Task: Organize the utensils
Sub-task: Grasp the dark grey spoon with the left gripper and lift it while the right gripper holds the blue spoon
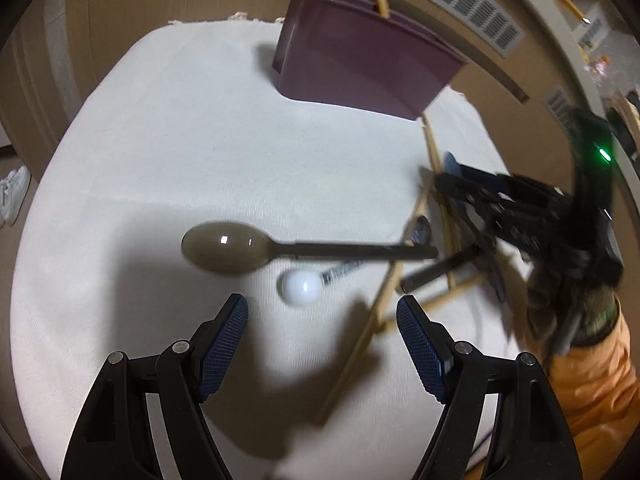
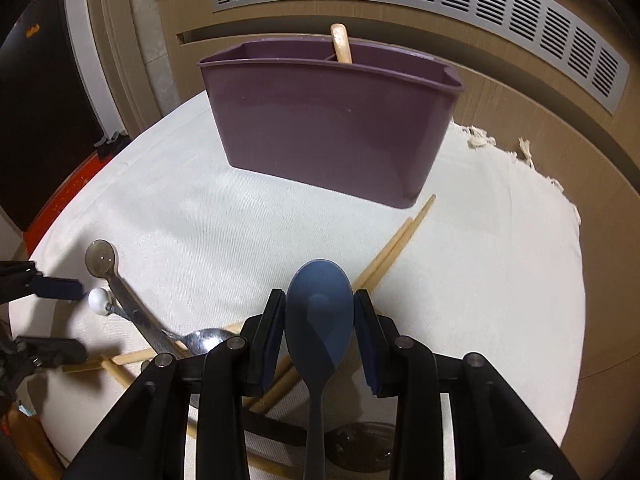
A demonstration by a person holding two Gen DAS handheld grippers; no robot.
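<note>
While the right gripper [image 2: 320,332] pinches the blue spoon [image 2: 319,320] across its bowl, the pads press only on the curved rims, a shallow hold. Risk: the bowl could pivot or squirt out between the pads, since the long handle hangs free toward 6 o'clock and acts as a lever.

- Blue spoon: long axis runs 12 to 6 in the right wrist view, bowl tip at 12, aimed toward the purple caddy [image 2: 332,128]; handle trails back under the gripper. It appears lifted off the white cloth [image 2: 500,280], though contact at the handle end is hidden.
- Caddy stands at 12 o'clock, upright, divided; a wooden handle [image 2: 341,46] already sticks out of the rear compartment. Going in bowl-first, the spoon may catch on the front wall or the divider.
- Chopsticks [image 2: 394,250] lie crossed just beneath, at 1 o'clock; a low pass could drag them.
- Left gripper [image 1: 322,344]: fingers spread wide, nothing between them, hovering over the cloth with the white-tipped utensil [image 1: 300,288] at 12 and the dark spoon [image 1: 224,247] beyond. That spoon lies 9 to 3, bowl at 9. Both grippers work the same pile; collision is possible.
</note>
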